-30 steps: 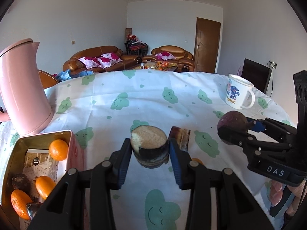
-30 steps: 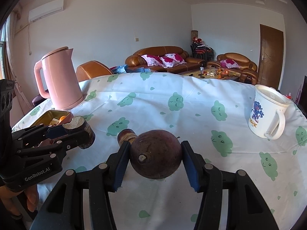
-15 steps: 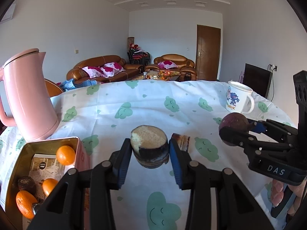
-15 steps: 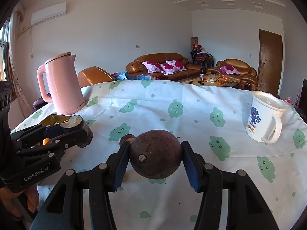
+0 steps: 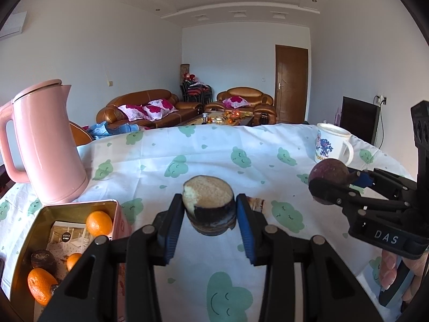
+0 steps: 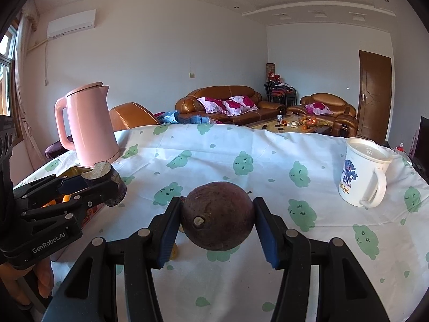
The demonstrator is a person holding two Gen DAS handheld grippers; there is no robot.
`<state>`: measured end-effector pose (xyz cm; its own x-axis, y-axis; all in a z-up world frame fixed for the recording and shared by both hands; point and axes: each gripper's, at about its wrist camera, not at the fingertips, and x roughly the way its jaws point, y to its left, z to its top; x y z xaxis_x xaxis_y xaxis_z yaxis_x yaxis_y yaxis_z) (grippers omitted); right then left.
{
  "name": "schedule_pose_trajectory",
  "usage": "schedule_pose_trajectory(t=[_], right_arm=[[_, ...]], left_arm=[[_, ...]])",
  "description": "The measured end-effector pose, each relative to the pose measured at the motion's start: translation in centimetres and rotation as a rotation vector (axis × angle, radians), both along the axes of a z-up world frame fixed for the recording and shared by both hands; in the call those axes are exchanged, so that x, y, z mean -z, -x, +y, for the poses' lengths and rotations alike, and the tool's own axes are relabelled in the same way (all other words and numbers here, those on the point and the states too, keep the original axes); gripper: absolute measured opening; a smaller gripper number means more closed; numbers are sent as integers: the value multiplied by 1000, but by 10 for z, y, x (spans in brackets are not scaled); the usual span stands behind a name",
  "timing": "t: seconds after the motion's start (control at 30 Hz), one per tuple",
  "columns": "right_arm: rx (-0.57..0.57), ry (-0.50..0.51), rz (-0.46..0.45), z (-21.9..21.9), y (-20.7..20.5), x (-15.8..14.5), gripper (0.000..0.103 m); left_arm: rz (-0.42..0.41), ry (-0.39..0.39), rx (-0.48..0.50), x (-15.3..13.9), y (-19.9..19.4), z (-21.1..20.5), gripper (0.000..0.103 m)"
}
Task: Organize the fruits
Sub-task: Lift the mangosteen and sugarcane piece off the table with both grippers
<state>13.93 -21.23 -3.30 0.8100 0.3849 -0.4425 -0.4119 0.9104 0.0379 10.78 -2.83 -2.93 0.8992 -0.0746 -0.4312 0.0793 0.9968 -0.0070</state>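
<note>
Blue pads on my left gripper (image 5: 210, 218) press both sides of a short dark fruit stub (image 5: 210, 206), its pale cut face turned upward; the jaws stand only as far apart as that piece is wide, clamped on it, and it hangs above the tablecloth (image 5: 214, 161) without touching it. From the right wrist camera the same stub shows at the left, pinched in the left gripper's black fingers (image 6: 88, 187) just in front of the pink kettle (image 6: 88, 126).

My right gripper (image 6: 217, 222) is closed on a round brown-purple fruit (image 6: 218, 214), stem end facing the camera, one blue pad against each flank. Its jaws are set wider than the left pair because the fruit is wider. This fruit too is held off the cloth.

Low at the left of the left wrist view sits the open tin box (image 5: 80, 204), beside the kettle's base. Inside it lie three oranges (image 5: 99, 223) and a dark fruit (image 5: 43, 259) on a printed card. Another dark piece (image 5: 256, 204) lies on the cloth just beyond my left jaws. A white mug (image 6: 364, 171) stands well to the right, apart from both grippers
</note>
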Motion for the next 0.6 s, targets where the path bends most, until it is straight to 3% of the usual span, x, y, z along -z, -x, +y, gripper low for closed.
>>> schedule_pose_trajectory(t=[0.6], right_arm=[[14,-11,-72,-3,13,-5,55]], left_arm=[[-66,-6,-15,-4,14,0,41]])
